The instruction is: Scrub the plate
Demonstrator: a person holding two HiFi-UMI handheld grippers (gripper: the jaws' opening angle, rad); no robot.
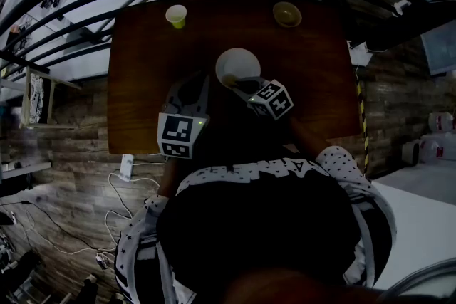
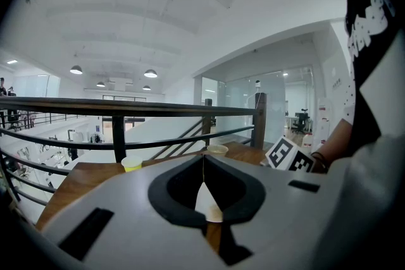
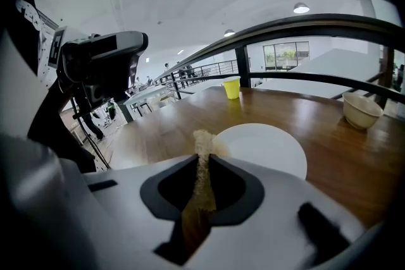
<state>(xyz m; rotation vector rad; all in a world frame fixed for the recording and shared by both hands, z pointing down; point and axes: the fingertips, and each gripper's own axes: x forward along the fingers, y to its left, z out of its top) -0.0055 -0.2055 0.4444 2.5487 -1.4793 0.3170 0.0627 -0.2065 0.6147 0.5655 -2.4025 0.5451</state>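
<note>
Left gripper [image 2: 204, 164] is clamped on the plate [image 3: 266, 150] rim, right gripper [image 3: 202, 164] on a sponge [image 3: 203, 139]; the plate could be wrenched free by hard scrubbing.

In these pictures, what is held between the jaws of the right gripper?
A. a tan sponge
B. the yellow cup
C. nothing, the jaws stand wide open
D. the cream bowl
A: in the right gripper view, the right gripper has its jaws closed on a tan sponge, and the sponge's tip shows against the left rim of the white plate.
</note>
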